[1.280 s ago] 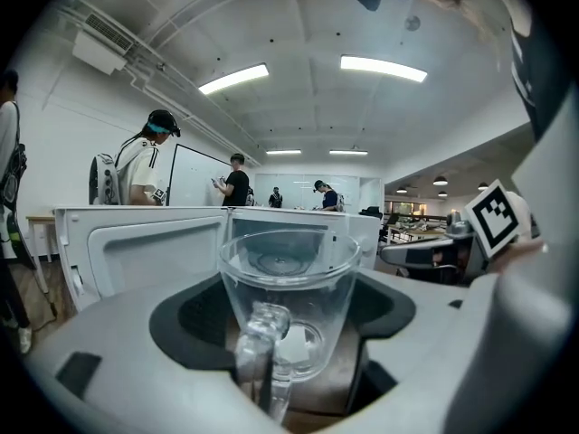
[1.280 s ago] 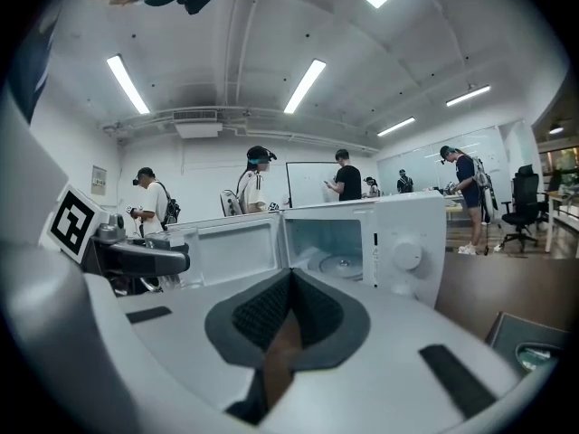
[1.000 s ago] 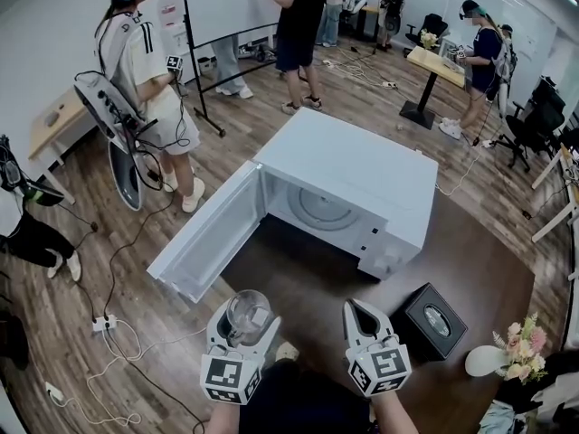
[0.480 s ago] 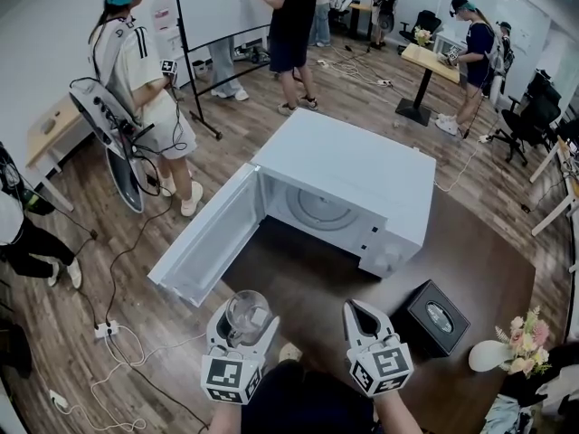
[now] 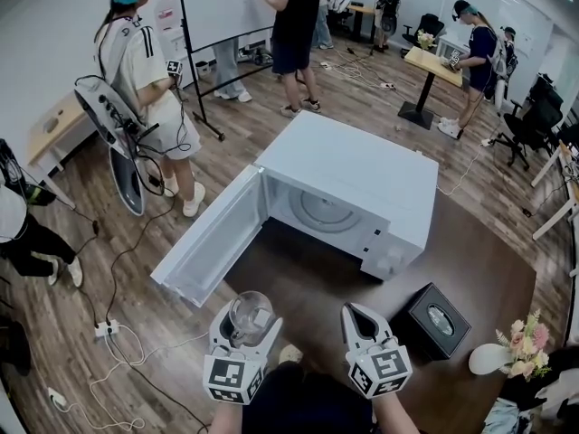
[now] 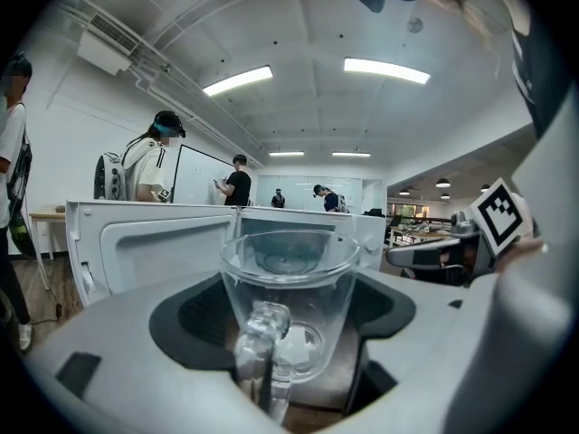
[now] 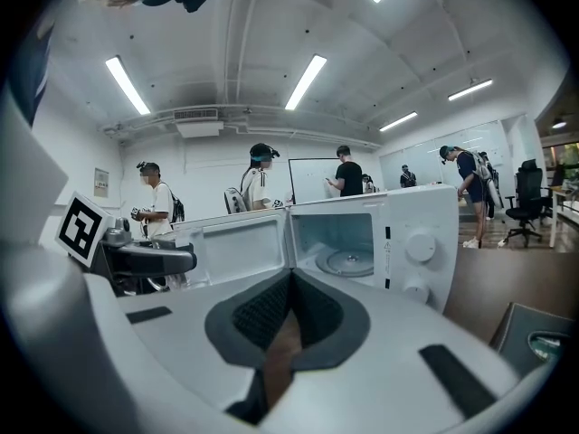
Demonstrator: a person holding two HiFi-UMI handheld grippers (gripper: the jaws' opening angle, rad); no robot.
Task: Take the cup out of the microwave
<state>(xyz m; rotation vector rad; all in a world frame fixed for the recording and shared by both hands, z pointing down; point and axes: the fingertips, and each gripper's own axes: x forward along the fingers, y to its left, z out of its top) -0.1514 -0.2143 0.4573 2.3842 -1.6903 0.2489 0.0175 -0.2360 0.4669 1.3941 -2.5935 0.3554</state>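
Glass cup [image 5: 245, 311], clear and handled, is held upright between the jaws of the left gripper [image 5: 247, 316], and it is out of the oven, near the table's front edge. In the left gripper view the cup [image 6: 289, 283] is clamped on both sides by the dark pads, its handle turned back toward the camera. The right gripper [image 5: 352, 310] is kept alongside with nothing in it, and its jaws are seen pressed together in the right gripper view [image 7: 289, 287]. Beyond both, the boxy white microwave [image 5: 362, 174] is seen on the dark brown table [image 5: 479, 269], its door [image 5: 213, 238] swung wide to the left and the round glass turntable [image 5: 326, 209] left bare. A small black box [image 5: 437, 321] is seen just right of the right gripper.
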